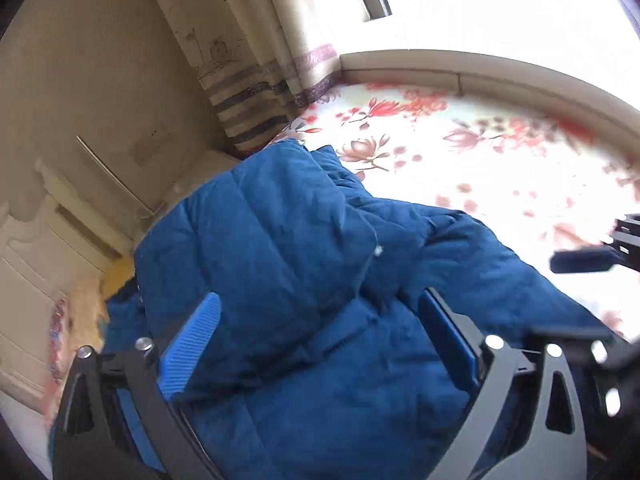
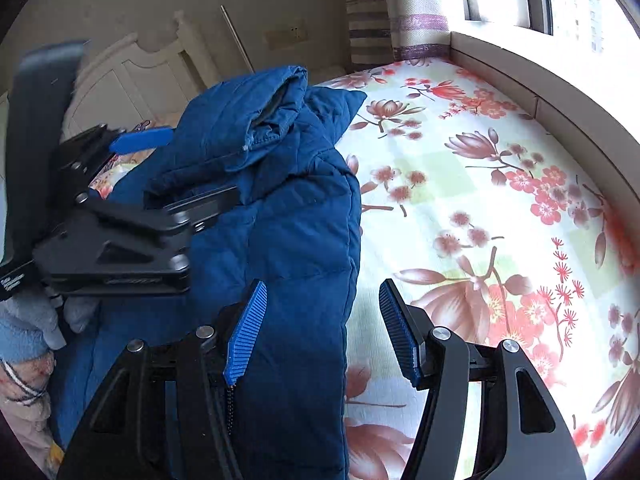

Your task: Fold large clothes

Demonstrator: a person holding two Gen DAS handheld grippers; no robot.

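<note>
**Puffy blue jacket half-folded on the bed, both grippers empty**

Largest first: the bed (image 2: pixel 500 200) with its floral sheet runs along the window-side edge; the blue quilted jacket (image 2: pixel 288 208) lies on the headboard side of the bed, partly doubled over; looks soft, bulky, light, probably springs back, so I'd pinch a hem or folded edge; left gripper (image 1: pixel 320 344) hovers wide open over it, holding nothing; right gripper (image 2: pixel 320 332) gapes about halfway, straddling the jacket's edge, pads clear.

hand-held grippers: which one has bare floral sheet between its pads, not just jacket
The right hand-held gripper: its open pads straddle the blue jacket's edge and the floral sheet. The left hand-held gripper has only jacket between its pads.
</note>
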